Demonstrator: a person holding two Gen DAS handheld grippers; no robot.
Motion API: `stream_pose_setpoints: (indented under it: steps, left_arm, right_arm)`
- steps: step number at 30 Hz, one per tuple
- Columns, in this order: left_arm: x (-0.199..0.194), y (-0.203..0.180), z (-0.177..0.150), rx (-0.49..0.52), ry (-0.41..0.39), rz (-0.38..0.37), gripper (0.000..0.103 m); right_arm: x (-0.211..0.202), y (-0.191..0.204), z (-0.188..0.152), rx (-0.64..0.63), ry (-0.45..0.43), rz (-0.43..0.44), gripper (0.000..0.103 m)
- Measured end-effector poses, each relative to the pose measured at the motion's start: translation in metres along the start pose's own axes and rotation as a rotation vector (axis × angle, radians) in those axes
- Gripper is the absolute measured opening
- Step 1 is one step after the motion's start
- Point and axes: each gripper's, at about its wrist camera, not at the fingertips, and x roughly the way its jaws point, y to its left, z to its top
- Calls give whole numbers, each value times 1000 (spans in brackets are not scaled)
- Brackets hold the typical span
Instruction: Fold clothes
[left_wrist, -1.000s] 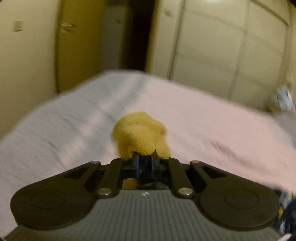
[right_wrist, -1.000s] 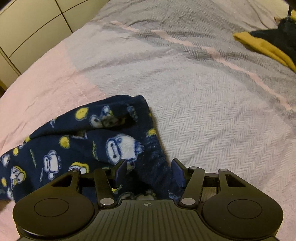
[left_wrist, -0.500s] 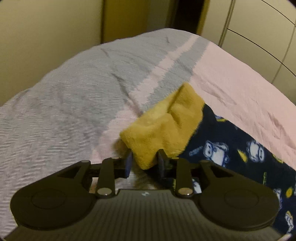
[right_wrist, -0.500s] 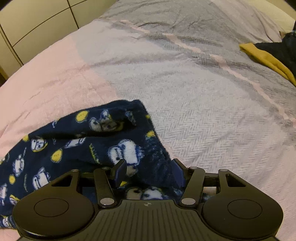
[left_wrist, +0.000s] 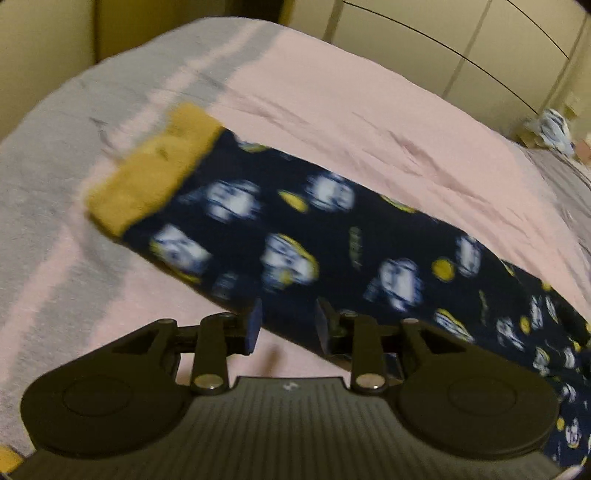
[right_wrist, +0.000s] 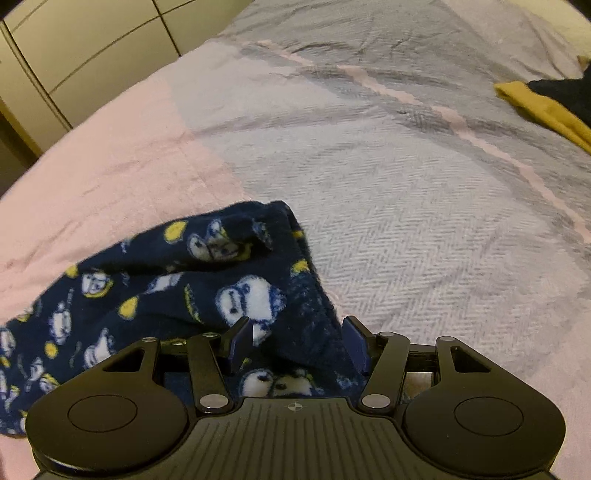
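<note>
Beyond left hand-held gripper (left_wrist: 286, 325), pajama leg (left_wrist: 332, 236).

The left gripper (left_wrist: 286, 325) hovers low with its jaws parted, nothing between them. The right gripper (right_wrist: 297, 341) also has its jaws spread wide, gripping nothing.

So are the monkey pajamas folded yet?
Not yet. Done: the pajamas lie stretched out on the bed, yellow cuff flat. In hand: nothing gripped; the left claw is open near one edge, and the right claw sits open around the bunched end. Left: all the folding.
</note>
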Motion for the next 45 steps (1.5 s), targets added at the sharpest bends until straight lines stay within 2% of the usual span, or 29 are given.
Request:
stream_pose_setpoints:
  steps: [5,8,10,14,15,16,17,19,24,26,28,29,30,31,34,36,40,43,45]
  left_arm:
    - [17,-16,17,23,4,30,27]
    - [22,-23,26,10,-1,39,27]
    - [26,-27,27,-1,5,46,28]
    - [36,-29,27,-31,22,67,28]
    - [38,-29,28,-39,21,73,28]
    - [40,-28,28,-46,21,80,28]
    - [42,-26,29,-50,18,85,28]
    - [42,-22,33,-47,3,93,28]
    - [48,-5,49,-27,-35,124,28]
    - [52,3,58,-24,-37,129,28]
    - [54,9,70,1,-46,138,29]
    - [57,10,79,19,-53,143,32]
    - [59,12,88,36,-61,147,34]
    - [62,13,96,53,-69,152,36]
    - [70,18,123,105,-93,165,42]
    - [81,19,141,138,-92,174,47]
    - [108,21,165,155,-81,195,47]
    - [119,4,169,264,-54,88,44]
    - [124,-15,164,387,-18,-16,44]
  right_arm:
    - [3,-19,33,55,-53,137,58]
    - [23,-32,59,92,-40,200,58]
    - [44,-40,76,115,-9,228,59]
    - [97,-53,95,237,118,314,62]
    - [110,-54,96,264,162,349,48]
    - [119,-52,96,269,187,349,23]
    - [121,-51,96,258,173,340,2]
    - [112,-51,100,249,47,325,0]
    - [96,-87,109,433,-194,179,0]
    - [100,-76,108,350,-105,172,1]
    - [104,-64,108,267,-16,166,14]
    - [105,-56,107,217,15,162,38]
    - [103,-42,107,137,2,159,63]
    - [101,-28,107,57,-10,156,68]
    - [95,15,108,-181,-41,146,69]
    - [102,42,106,-328,-7,147,69]
    - [116,85,99,-547,55,180,69]
    - [115,114,86,-674,77,232,69]
    - [112,132,76,-754,90,257,68]
